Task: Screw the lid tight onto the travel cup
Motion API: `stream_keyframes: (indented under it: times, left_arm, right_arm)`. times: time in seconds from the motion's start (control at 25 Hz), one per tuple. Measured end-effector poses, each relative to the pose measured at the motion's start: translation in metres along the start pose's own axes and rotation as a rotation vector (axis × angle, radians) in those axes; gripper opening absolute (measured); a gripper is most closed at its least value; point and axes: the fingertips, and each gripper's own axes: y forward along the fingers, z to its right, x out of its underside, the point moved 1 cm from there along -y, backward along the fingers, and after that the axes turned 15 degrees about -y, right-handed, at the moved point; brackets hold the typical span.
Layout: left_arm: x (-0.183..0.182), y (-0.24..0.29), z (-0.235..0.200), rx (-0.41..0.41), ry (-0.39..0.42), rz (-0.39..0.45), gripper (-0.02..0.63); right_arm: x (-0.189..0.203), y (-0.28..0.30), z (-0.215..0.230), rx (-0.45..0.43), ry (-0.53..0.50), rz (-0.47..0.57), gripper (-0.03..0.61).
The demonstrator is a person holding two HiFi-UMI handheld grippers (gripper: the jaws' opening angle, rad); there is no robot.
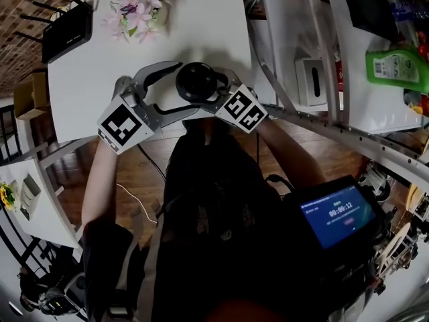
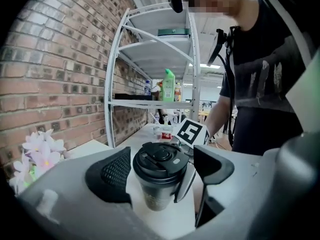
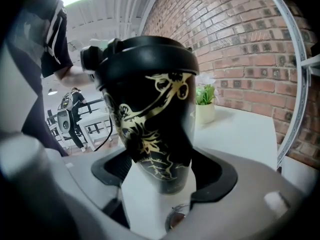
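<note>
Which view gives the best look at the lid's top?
Left gripper view: the lid sits close, top face and cap detail clear. Head view shows a plain dark disc; right gripper view only its rim side-on.

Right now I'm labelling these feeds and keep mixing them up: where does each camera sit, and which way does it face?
Head view: on the person's head, facing steeply down at the white table and travel cup; forearms and torso show.
Left gripper view: on the left gripper, along its jaws at the lid, shelving behind; torso shows.
Right gripper view: on the right gripper, at the cup's body, brick wall behind; a sleeve shows.
Shared: all see the cup.
</note>
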Motion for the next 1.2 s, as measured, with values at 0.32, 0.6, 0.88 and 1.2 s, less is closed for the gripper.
stream_keyframes:
  times: [0.32,0.6,0.88,1.2]
  left_arm:
    - [0.002,0.000,-0.007,0.058,0.030,-0.073,0.407]
    - [0.018,0.013,-0.009,0.094,0.033,-0.098,0.405]
    - [0.019,0.013,-0.009,0.043,0.030,-0.044,0.403]
    - [0.021,0.013,-0.010,-0.114,-0.019,0.045,0.402]
  right_arm:
    - [0.000,0.000,0.000,-0.004,0.003,-0.010,0.371]
    - [0.000,0.001,0.000,-0.011,0.004,-0.019,0.371]
    - [0.001,0.001,0.000,-0.011,0.008,-0.022,0.371]
    - [0.002,0.002,0.000,-0.008,0.009,-0.023,0.371]
